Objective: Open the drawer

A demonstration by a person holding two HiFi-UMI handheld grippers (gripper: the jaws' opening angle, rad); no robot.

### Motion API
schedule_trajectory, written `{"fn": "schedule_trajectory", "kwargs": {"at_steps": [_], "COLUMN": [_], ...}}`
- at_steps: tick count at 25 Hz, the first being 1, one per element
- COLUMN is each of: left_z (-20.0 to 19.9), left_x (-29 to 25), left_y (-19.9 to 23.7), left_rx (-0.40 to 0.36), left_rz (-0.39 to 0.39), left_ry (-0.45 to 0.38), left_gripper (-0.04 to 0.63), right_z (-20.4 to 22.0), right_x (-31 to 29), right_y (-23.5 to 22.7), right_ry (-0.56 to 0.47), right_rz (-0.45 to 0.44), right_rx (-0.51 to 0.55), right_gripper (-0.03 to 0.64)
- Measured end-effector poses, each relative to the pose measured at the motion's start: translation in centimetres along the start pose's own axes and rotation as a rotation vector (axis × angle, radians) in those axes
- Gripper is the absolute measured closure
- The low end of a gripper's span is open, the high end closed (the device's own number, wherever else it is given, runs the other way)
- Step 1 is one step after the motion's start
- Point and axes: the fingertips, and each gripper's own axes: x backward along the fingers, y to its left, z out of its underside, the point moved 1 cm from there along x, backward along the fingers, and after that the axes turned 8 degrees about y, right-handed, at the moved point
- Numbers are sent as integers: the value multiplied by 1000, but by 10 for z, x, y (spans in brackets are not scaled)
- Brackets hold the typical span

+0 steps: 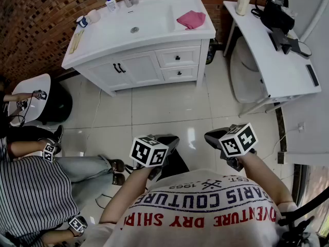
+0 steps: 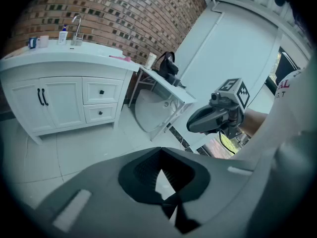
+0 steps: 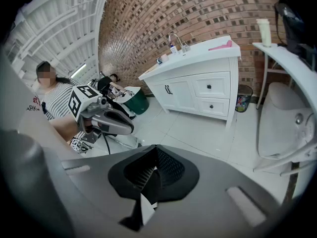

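Observation:
The white vanity cabinet [image 1: 134,68] stands across the tiled floor, far from both grippers. On its right side are two drawers with dark knobs, both closed: the upper drawer [image 1: 178,57] [image 2: 101,91] [image 3: 210,87] and the lower drawer [image 1: 180,73] [image 2: 100,113] [image 3: 212,106]. My left gripper [image 1: 170,142] [image 2: 161,171] is held close to my body, shut with nothing in it. My right gripper [image 1: 212,136] [image 3: 152,171] is beside it, also shut and empty. Both point down toward the floor in front of the cabinet.
A pink cloth [image 1: 191,19] lies on the vanity top by the sink. At the right are a white table [image 1: 280,66] with a black bag [image 1: 276,12] and a white seat [image 1: 245,71] under it. A person in a striped shirt [image 1: 31,194] sits at the left.

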Motion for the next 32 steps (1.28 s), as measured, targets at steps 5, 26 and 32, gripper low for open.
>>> {"fn": "schedule_trajectory", "kwargs": {"at_steps": [5,26,32], "left_z": [-61,-121,-120], "left_x": [34,32,21], "left_y": [114,276,284], "left_rx": [-14,79,154], "left_rz": [-14,84,97], "left_ry": [8,60,27], "left_gripper": [604,604,604], "right_z": [-115,-252,-259], "right_x": [-52,-135,-158], "right_y": [-23,-105,-158], "right_ry": [-4,52,85], "right_rz": [6,33,37], "right_rx": [-30,-185,-195], "right_gripper": [611,611,611]}}
